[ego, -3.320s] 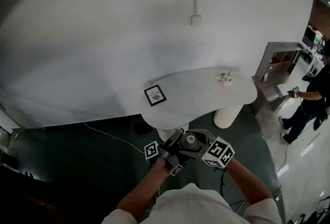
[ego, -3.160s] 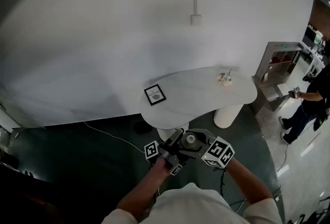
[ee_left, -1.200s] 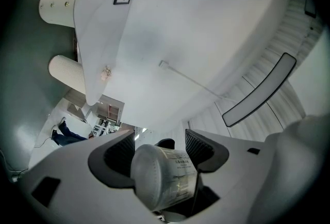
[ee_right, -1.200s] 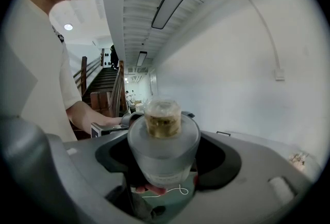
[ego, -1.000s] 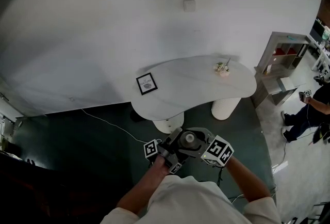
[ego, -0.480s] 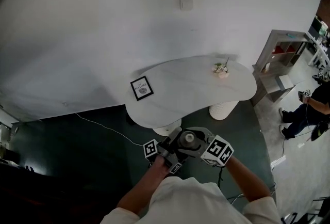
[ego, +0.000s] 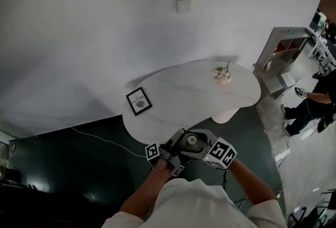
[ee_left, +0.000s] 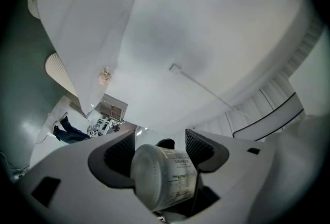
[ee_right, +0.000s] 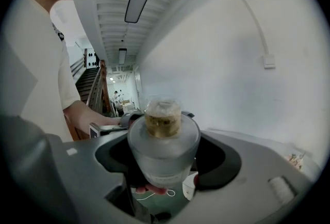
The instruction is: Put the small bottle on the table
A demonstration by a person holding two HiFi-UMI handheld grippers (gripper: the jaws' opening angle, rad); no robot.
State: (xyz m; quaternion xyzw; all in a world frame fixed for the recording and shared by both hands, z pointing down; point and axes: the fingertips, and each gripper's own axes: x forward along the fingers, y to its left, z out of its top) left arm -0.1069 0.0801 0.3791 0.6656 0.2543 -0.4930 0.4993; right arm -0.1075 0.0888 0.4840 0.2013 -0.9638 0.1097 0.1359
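Observation:
A small frosted bottle [ego: 189,140] with a pale label is held low in the head view, between both grippers pressed together in front of my body. The left gripper [ego: 176,144] comes in from the left, and its view has the bottle's [ee_left: 162,176] base between its ribbed pads [ee_left: 119,153]. From the right comes the right gripper [ego: 202,145]. Its view shows the bottle [ee_right: 163,153], amber top up, seated between the jaws. The white kidney-shaped table [ego: 184,103] lies just ahead of the grippers.
On the table stand a black picture frame [ego: 138,101] at the left end and a small flower pot [ego: 222,75] at the far right. A cable [ego: 100,137] crosses the dark floor. A grey cabinet [ego: 283,53] and a person [ego: 317,98] are at the right.
The table has drawn nearer and now reaches almost to the grippers. Both grippers keep the same hold on the bottle in front of my body.

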